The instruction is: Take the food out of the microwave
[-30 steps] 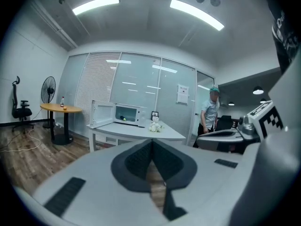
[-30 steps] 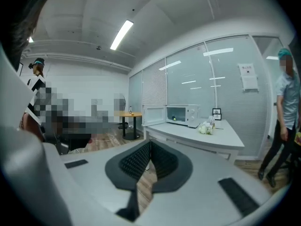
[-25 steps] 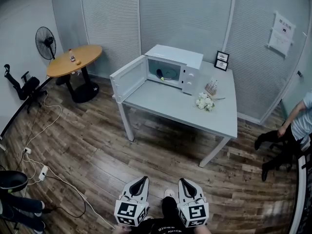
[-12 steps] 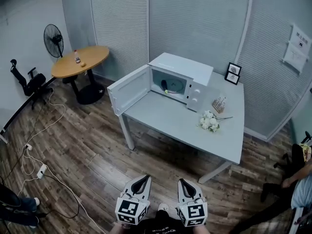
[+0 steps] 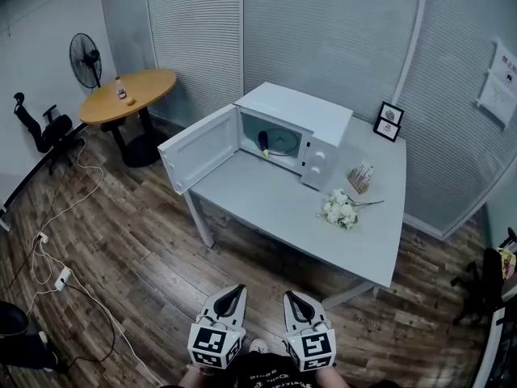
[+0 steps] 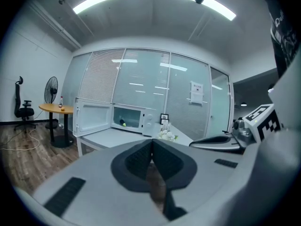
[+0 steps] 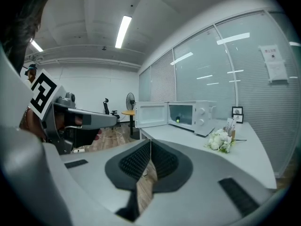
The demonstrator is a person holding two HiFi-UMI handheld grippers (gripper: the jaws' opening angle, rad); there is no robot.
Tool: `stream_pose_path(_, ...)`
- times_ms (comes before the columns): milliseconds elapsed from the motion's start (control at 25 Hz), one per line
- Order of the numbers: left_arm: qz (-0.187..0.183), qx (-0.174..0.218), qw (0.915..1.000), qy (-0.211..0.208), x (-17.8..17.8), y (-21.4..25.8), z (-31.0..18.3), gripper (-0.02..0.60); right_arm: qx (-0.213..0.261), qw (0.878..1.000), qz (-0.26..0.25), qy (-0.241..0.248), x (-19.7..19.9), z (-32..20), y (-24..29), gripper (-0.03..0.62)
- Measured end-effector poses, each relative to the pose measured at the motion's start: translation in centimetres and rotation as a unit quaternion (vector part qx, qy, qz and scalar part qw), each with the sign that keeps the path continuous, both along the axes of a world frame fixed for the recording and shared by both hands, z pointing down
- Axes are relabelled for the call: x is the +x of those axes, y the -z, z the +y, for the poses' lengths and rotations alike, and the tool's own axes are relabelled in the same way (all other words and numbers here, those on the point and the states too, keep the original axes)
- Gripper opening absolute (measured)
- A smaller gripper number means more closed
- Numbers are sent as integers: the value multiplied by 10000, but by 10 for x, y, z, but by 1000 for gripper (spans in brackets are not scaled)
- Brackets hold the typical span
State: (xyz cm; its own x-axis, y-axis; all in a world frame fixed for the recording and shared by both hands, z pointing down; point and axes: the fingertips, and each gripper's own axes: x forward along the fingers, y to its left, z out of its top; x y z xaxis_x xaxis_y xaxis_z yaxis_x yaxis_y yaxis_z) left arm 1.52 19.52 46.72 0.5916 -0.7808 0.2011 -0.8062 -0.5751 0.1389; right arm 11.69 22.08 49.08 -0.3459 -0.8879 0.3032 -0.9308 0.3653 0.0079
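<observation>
My left gripper (image 5: 235,290) has its jaws pressed together with nothing between them. My right gripper (image 5: 291,296) is just beside it, closed and empty the same way. Both sit at the bottom centre of the head view over the wood-plank floor (image 5: 137,249), where they were a second ago.

What has changed is the scene beyond them. The pale grey rectangular table (image 5: 275,204) now looks larger and lies lower in the frame, its near edge closer to my grippers. The person who stood at the right edge is gone from view.

The boxy white microwave (image 5: 311,120) stands on the far left part of the table, its door (image 5: 198,148) swung wide to the left. The food (image 5: 264,143), a dark piece with a yellow-green end, is still inside on the turntable. A bunch of white flowers (image 5: 339,210) lies right of centre on the table.
</observation>
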Motion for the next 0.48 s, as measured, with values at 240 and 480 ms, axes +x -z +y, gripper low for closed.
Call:
stream_pose_path(240, -16, -77, 10000, -38, 15, -6, -18, 8, -73, 9999, -78, 8, 10, -16, -5, 5)
stream_pose_path(480, -37, -22, 9999, -159, 23, -6, -42, 8, -176, 9998, -67, -90, 16, -33, -12, 5)
